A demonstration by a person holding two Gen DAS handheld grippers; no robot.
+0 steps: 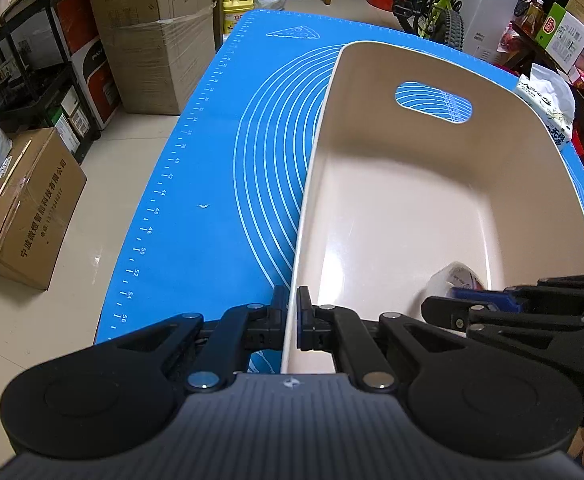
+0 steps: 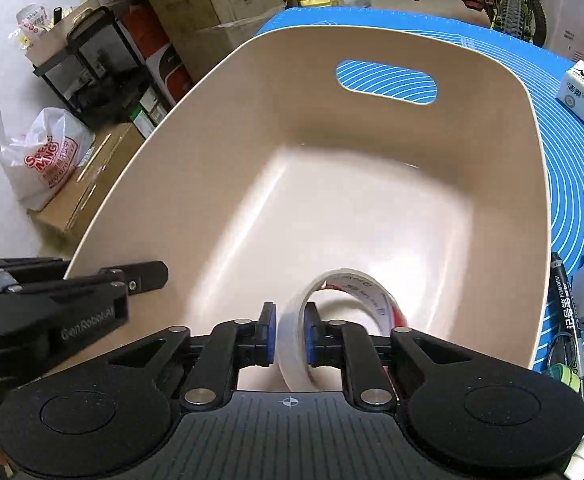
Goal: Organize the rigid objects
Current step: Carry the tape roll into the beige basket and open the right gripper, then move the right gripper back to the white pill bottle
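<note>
Item: beige basin [image 2: 212,168], set on the blue mat [image 1: 212,160], empty but for the entry below. Left gripper [image 1: 292,312], at lower centre of the left view, was clenched on the basin's near wall. Right gripper [image 2: 290,328] was found inside the basin; the tape roll [image 2: 331,312] stood between its pads, the left pad apart from it, so the grip appeared loosened. Risk noted: the roll, standing on edge, could roll or tip along the floor once freed. A marker [image 2: 565,312] remained outside, at right.
</note>
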